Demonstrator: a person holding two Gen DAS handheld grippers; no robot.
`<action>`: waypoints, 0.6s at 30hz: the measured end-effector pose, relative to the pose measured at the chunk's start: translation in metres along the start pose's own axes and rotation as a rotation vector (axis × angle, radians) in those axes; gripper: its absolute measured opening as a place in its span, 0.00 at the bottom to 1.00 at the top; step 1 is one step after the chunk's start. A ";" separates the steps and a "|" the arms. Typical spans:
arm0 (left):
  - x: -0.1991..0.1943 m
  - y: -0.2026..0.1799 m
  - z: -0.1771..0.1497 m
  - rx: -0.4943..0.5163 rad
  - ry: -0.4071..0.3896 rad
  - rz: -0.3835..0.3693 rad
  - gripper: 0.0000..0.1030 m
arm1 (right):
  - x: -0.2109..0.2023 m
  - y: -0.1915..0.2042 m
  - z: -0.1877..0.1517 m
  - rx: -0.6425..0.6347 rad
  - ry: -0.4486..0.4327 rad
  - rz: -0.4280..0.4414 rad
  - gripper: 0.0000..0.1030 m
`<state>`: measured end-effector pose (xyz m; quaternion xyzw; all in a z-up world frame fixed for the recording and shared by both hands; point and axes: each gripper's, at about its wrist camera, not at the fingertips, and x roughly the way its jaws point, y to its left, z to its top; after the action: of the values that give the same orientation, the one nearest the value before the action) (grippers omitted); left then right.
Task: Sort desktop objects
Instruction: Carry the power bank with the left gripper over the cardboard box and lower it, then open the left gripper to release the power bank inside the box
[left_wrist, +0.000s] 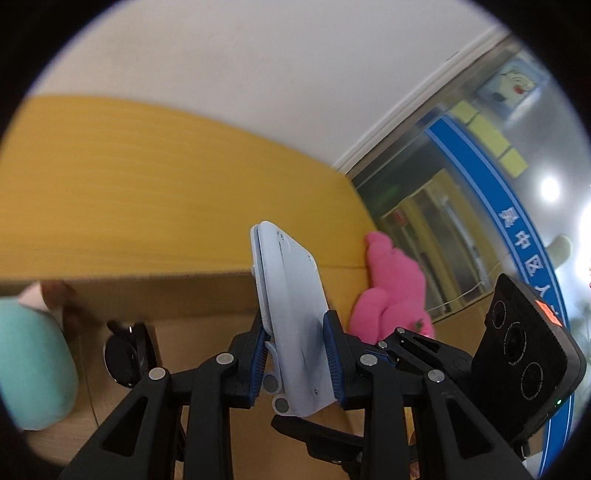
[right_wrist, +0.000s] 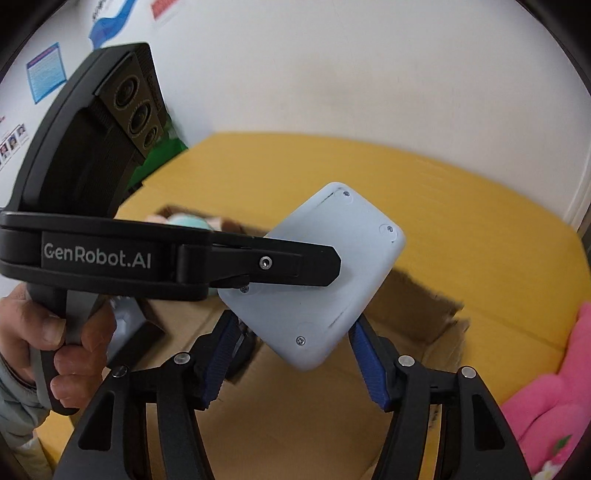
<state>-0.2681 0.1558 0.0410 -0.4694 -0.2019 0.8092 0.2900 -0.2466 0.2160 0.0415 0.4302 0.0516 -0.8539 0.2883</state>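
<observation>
The left gripper (left_wrist: 297, 354) was clamped on a pale blue flat device (left_wrist: 291, 306), its blue pads (left_wrist: 334, 354) pressing both faces, the device standing edge-on toward twelve o'clock. In the right wrist view the same device (right_wrist: 317, 273) hung over an open cardboard box (right_wrist: 295, 424), the left gripper's (right_wrist: 325, 267) black finger lying across it from nine o'clock. The right gripper (right_wrist: 295, 365) sat just below it, jaws apart on either side of the lower corner; whether its pads (right_wrist: 369, 369) touched was unclear. A hand (right_wrist: 55, 343) held the left handle at eight o'clock. Farther off, a pink plush (left_wrist: 391, 291) lay at three o'clock, a teal plush (left_wrist: 33, 369) at nine, on a yellow surface (left_wrist: 147, 184).
</observation>
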 end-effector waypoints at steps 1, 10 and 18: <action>0.011 0.007 -0.005 -0.024 0.026 0.008 0.27 | 0.013 -0.004 -0.005 0.016 0.038 0.005 0.65; 0.066 0.046 -0.030 -0.157 0.153 0.025 0.27 | 0.072 -0.019 -0.033 0.091 0.241 -0.018 0.65; 0.082 0.053 -0.034 -0.205 0.202 0.015 0.30 | 0.088 -0.021 -0.038 0.141 0.331 -0.086 0.71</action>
<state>-0.2852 0.1718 -0.0596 -0.5769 -0.2496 0.7353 0.2533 -0.2717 0.2067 -0.0529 0.5812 0.0568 -0.7846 0.2084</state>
